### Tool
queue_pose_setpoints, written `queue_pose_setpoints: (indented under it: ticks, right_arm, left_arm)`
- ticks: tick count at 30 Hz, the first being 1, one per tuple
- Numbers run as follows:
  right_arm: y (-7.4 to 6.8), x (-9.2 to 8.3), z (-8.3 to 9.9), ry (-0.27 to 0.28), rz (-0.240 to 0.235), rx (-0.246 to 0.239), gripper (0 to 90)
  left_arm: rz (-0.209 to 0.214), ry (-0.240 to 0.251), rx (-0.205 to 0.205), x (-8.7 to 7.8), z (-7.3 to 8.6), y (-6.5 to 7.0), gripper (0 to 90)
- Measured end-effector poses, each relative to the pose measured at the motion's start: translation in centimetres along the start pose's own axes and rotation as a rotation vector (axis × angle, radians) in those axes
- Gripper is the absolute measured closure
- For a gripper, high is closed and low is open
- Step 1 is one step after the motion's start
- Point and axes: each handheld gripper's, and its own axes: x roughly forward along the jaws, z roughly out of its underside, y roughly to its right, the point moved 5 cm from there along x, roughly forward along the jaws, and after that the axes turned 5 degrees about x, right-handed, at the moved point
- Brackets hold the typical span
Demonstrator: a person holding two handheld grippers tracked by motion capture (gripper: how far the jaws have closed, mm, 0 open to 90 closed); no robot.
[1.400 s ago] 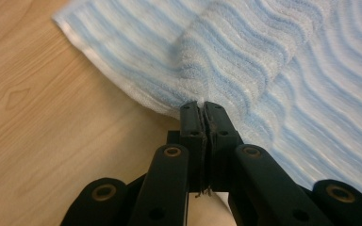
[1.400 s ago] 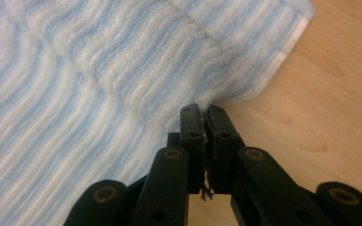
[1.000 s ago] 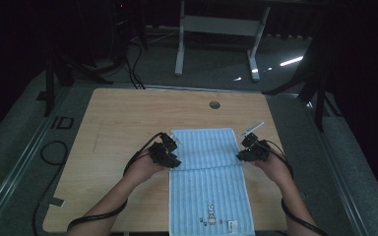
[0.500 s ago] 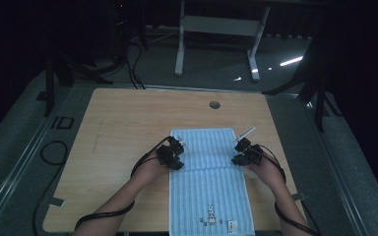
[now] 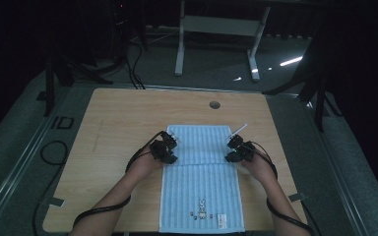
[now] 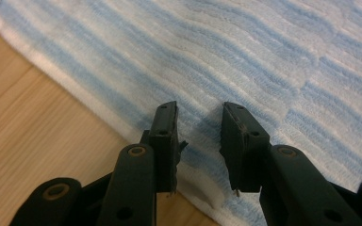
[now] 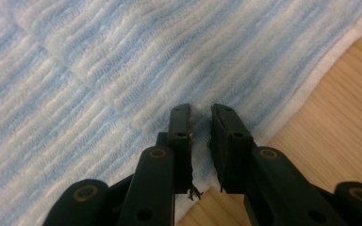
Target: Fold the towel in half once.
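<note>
A light blue striped towel lies lengthwise on the wooden table. Its far part is folded back over itself, and that flap ends in a cross edge between my two hands. My left gripper sits at the towel's left edge and my right gripper at its right edge. In the left gripper view the jaws stand a little apart just above the towel, straddling its white hem, with nothing pinched. The right gripper shows a narrower gap over the towel near its hem, also pinching nothing.
A round cable hole lies in the tabletop beyond the towel. Small printed figures mark the towel's near end. Bare wood stretches to the left and far side. A white frame's legs and floor cables surround the table.
Both hands have come slightly inward and lower onto the towel's side edges, the right one more than the left. The towel's fold looks the same.
</note>
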Motion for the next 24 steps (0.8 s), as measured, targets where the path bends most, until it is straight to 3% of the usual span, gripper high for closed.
queue_pose_setpoints:
  ticks: [8, 11, 16, 22, 24]
  right_arm:
    - [-0.6, 0.6, -1.3, 0.007, 0.006, -0.012, 77.4]
    - [-0.8, 0.7, -1.7, -0.014, -0.015, -0.011, 75.7]
    - [-1.1, 0.8, -2.1, -0.024, -0.001, -0.023, 75.2]
    - [-1.0, -0.4, -3.0, -0.020, -0.006, -0.053, 71.9]
    - [-0.7, -0.9, -3.7, -0.015, 0.009, -0.059, 71.2]
  left_arm:
    - [-0.022, -0.016, -0.020, -0.2, 0.4, -1.2, 66.2]
    - [-0.018, -0.017, -0.026, -0.1, 0.5, -1.8, 66.1]
    - [-0.014, -0.006, -0.044, -0.3, 0.8, -1.8, 66.1]
    - [-0.008, -0.036, -0.033, -0.9, 0.5, -2.3, 63.1]
    - [-0.022, -0.039, -0.057, -1.1, 0.3, -3.0, 59.9]
